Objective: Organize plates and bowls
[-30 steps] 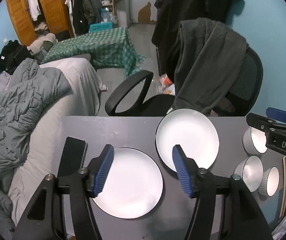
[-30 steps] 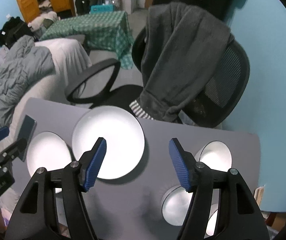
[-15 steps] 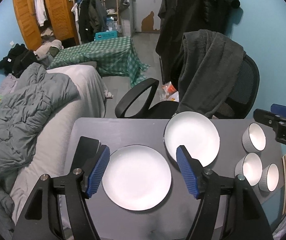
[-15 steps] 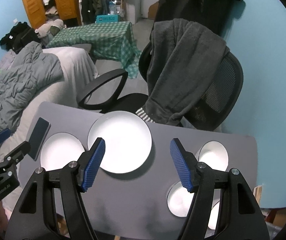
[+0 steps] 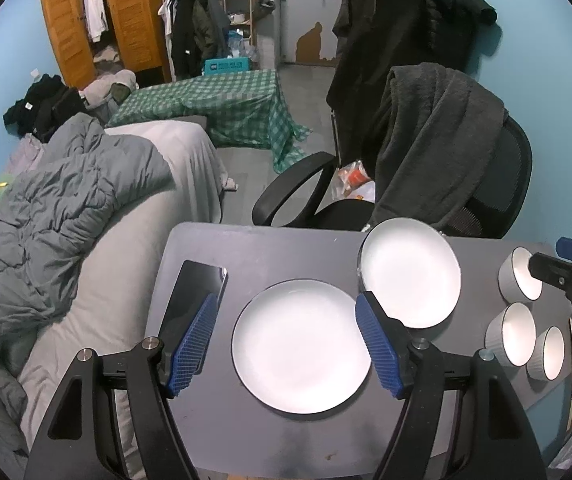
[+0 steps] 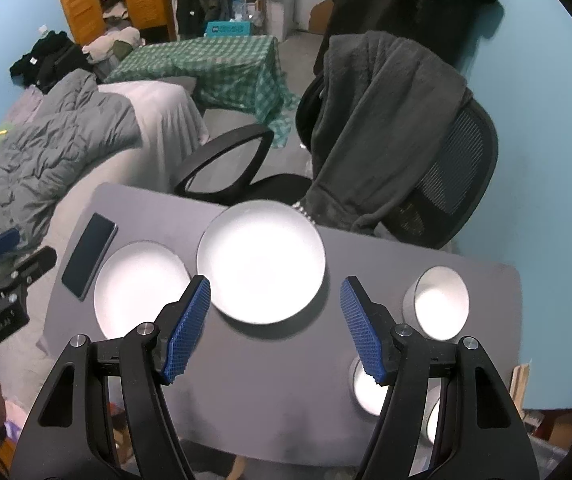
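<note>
Here both grippers hang above the grey surface point(image 5: 286, 248) holding nothing. The left gripper point(image 5: 286, 340), its fingers opening, frames the near plate point(image 5: 302, 346), probably to stack it; the right gripper point(image 6: 274, 324) stays wide apart. Three bowls point(image 5: 510, 332) wait far right.

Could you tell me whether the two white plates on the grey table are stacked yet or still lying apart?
Apart: the near plate and the far plate lie flat beside each other, table showing between them.

A lived-in bedroom: rumpled bed point(image 5: 86, 216), wooden wardrobe point(image 5: 102, 24), hanging clothes point(image 5: 194, 28).
</note>
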Tool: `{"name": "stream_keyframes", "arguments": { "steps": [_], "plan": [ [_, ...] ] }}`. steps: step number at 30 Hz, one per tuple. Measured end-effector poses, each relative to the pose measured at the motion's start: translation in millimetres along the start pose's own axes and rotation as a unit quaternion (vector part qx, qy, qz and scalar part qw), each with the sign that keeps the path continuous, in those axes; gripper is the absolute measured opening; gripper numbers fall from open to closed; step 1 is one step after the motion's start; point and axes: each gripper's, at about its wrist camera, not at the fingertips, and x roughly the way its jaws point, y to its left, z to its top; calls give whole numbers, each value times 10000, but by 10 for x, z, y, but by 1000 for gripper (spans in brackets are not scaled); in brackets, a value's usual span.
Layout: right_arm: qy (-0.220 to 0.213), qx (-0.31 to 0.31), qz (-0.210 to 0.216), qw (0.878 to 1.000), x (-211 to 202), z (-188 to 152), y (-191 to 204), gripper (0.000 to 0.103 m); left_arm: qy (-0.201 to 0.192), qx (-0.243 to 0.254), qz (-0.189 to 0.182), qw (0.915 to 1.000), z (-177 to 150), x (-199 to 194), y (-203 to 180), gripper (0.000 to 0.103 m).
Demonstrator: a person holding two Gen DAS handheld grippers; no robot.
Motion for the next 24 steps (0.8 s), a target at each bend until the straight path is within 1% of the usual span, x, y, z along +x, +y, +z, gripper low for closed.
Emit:
{"name": "stream_keyframes", "arguments": {
  "steps": [4, 8, 11, 18, 24],
  "plan": [
    [68, -49, 12, 10000, 70, -76, 64, 67, 51, 82, 0, 10000, -52, 145, 141, 73],
    [138, -188, -55, 9997, 205, -159, 133, 67, 161, 288, 128, 9994, -93, 307, 264, 73],
    [208, -244, 3, 9995, 318, -225, 176, 67, 252, 402, 186, 9987, -126, 439, 347, 73],
    [620, -421, 284, 9968, 684, -375, 360, 67, 514, 749, 162, 9957, -226, 826, 441, 73],
    [1019, -359, 705, 9916, 1013, -455, 501, 67, 772, 913, -79, 9928, -302, 1115, 437, 73]
  ]
}}
